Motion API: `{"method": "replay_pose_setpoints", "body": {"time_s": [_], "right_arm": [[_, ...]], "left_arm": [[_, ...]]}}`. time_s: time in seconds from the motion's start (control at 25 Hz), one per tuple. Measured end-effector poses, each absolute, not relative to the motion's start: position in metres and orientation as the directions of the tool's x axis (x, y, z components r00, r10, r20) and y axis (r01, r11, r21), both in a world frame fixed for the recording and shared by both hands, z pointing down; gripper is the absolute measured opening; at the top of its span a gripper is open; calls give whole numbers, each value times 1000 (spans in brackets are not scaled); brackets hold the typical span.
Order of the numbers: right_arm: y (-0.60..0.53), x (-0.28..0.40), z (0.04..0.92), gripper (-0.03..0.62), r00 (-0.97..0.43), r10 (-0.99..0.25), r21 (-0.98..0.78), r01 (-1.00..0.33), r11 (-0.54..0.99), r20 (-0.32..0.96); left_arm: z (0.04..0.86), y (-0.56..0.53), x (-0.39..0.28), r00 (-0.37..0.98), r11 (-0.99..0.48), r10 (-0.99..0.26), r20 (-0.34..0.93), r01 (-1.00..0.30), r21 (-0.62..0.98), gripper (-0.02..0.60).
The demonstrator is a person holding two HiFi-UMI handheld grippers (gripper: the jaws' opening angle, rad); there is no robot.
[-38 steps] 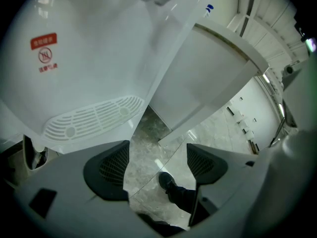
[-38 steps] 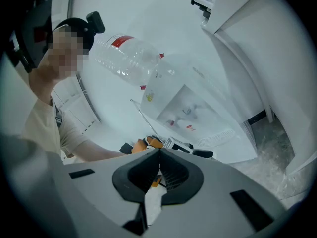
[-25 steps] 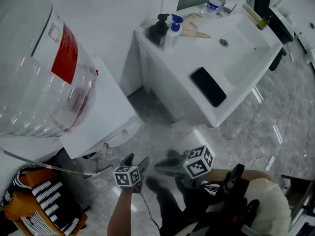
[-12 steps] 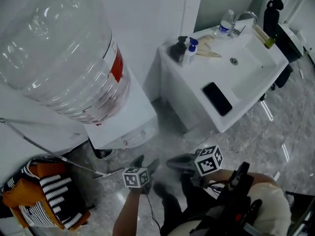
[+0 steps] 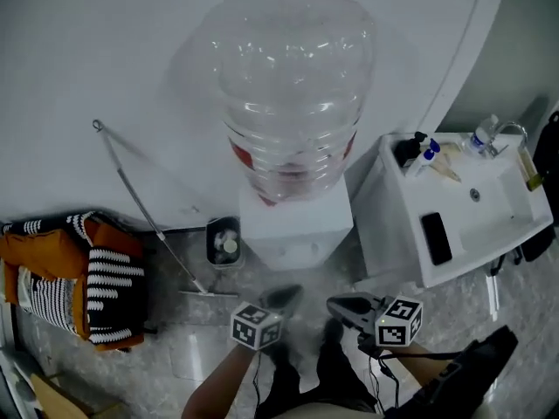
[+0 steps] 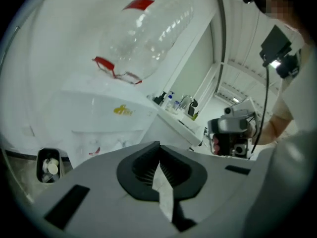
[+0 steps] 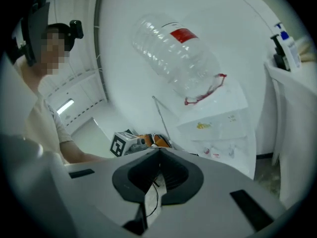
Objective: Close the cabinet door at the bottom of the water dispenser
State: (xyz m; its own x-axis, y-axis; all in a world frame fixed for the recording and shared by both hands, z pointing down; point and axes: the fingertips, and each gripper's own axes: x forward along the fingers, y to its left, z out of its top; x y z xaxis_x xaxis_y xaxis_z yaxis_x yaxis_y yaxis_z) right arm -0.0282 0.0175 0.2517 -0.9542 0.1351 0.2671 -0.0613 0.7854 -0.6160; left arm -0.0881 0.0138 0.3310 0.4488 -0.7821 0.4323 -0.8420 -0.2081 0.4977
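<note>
The water dispenser (image 5: 297,225), topped by its bottle (image 5: 293,103), is now seen whole from above, where a second ago only part of it was framed; both tools are raised and drawn back from its base. No door is seen standing out from it, so the cabinet door is judged closed. The dispenser stands just ahead of both tools. The left tool (image 5: 284,297) has just been closed on nothing; the right tool (image 5: 345,306) is likewise closed and empty.

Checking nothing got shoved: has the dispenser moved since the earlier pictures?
No. The dispenser still stands against the wall, just left of the sink; only the camera has pulled back.
</note>
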Motion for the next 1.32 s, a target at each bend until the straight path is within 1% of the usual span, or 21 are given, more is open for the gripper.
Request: {"method": "replay_pose_setpoints", "body": {"time_s": [0.24,0.4,0.6,0.84,1.08,1.32], "right_arm": [[59,-55,187,17,-964,176,-481,60,875,200],[88,-63,155,17,-972,165,-423,81,902,166],[125,-66,128,17,-982,151,-384,96,918,116],[155,-60,102,17,-995,91,-403,69,913,36],[169,-23,96,17,-999,-13,-392,-26,920,37],[169,27,86,17,-993,-113,-375,-118,920,33]], "left_arm": [[228,68,-92,467,-323,-838,282,-842,433,-8],[173,110,-103,427,-322,-887,174,-845,428,-8],[133,152,-123,362,-302,-926,106,-881,364,-9],[109,176,-121,384,-349,-921,57,-883,313,-11],[110,176,-100,445,-408,-895,23,-839,360,-11],[99,161,-63,488,-457,-871,50,-844,279,-12]]}}
